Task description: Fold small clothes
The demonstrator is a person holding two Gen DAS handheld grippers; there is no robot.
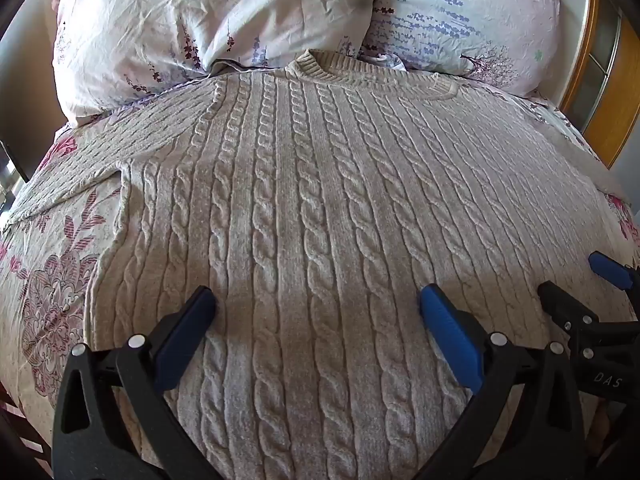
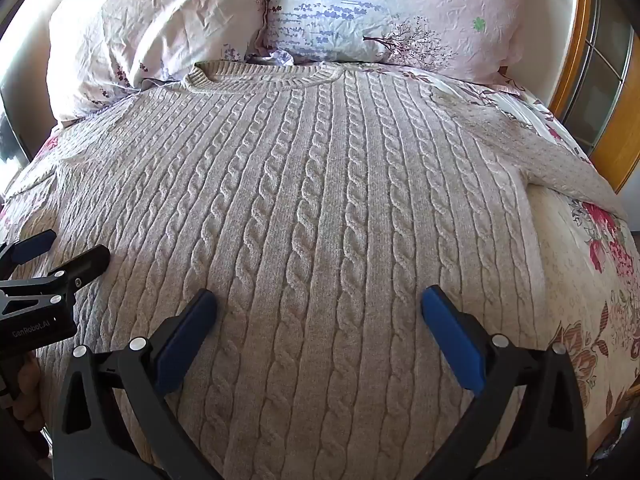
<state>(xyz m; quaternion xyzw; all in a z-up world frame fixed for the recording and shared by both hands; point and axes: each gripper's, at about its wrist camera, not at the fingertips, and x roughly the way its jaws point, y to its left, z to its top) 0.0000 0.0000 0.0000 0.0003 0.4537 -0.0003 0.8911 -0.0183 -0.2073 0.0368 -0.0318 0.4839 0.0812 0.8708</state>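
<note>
A beige cable-knit sweater point(image 1: 304, 184) lies flat on the bed, collar point(image 1: 320, 66) toward the pillows, one sleeve point(image 1: 80, 160) spread to the left. It also shows in the right wrist view point(image 2: 320, 200), its other sleeve point(image 2: 560, 160) spread to the right. My left gripper point(image 1: 316, 300) is open and empty, hovering over the sweater's lower body. My right gripper point(image 2: 320, 300) is open and empty over the lower body too. The right gripper shows at the right edge of the left wrist view point(image 1: 580, 280), the left gripper at the left edge of the right wrist view point(image 2: 60, 252).
The sweater rests on a floral bedsheet point(image 1: 52, 300). Two floral pillows point(image 1: 208, 12) point(image 1: 460, 16) lie at the head of the bed. A wooden-framed door point(image 1: 604, 80) stands at the far right.
</note>
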